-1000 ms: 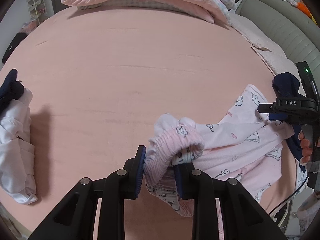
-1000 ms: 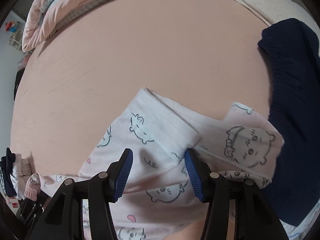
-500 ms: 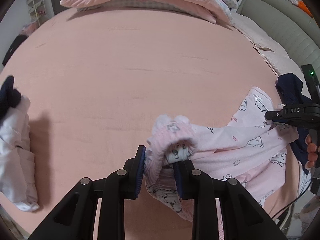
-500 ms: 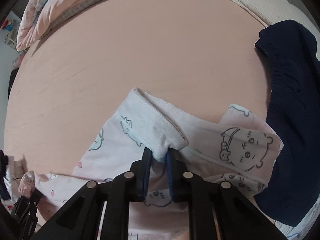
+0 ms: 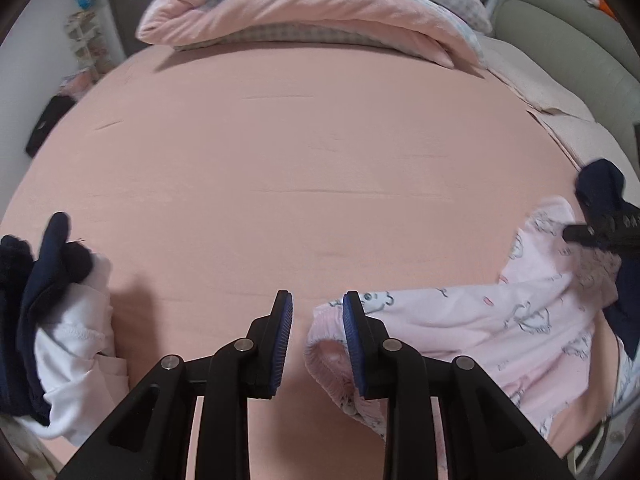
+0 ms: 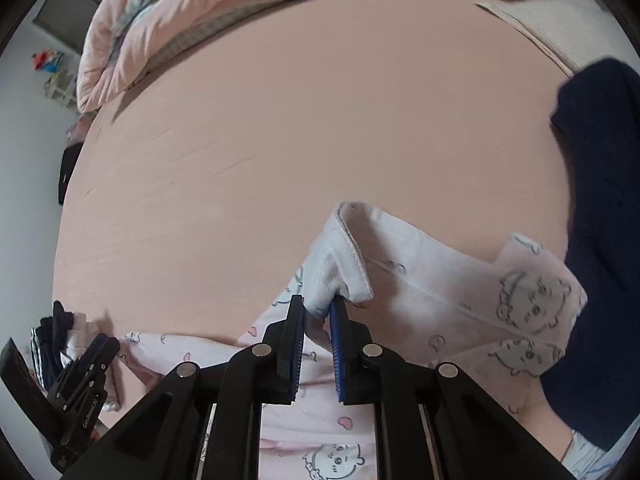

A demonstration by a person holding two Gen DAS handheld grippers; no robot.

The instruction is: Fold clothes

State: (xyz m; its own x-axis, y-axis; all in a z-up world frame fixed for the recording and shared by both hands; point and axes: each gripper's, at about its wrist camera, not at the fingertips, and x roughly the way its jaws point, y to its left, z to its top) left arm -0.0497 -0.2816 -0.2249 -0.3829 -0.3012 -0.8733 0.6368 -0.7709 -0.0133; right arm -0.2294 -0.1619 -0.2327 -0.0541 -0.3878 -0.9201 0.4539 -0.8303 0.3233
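right gripper (image 6: 317, 308) is pinched shut on a cuff or hem edge of the pink printed pyjama piece (image 6: 448, 300), cloth bunched between the pads, prob so that end can be lifted and drawn out flat. left gripper (image 5: 316, 312) is at the other end, by the ribbed elastic waistband (image 5: 328, 356): jaws narrow, but in the left view the gap between pads looks bare and the band sits around/against the right-hand finger only, so can't tell if it's truly gripped or just hooked. garment lies w/ both ends at the near edge of the pink bed sheet (image 5: 304, 168), stretched between the two grippers; middle sags on the sheet. holding opposite ends reads as a spread-out step before any fold, so task early. navy garment (image 6: 600, 208) lies just beside, touching the pyjama's far side, may drag along. white and navy clothes pile (image 5: 60, 328) sits well apart at left. folded duvet (image 5: 312, 12) at far end, out of the way.
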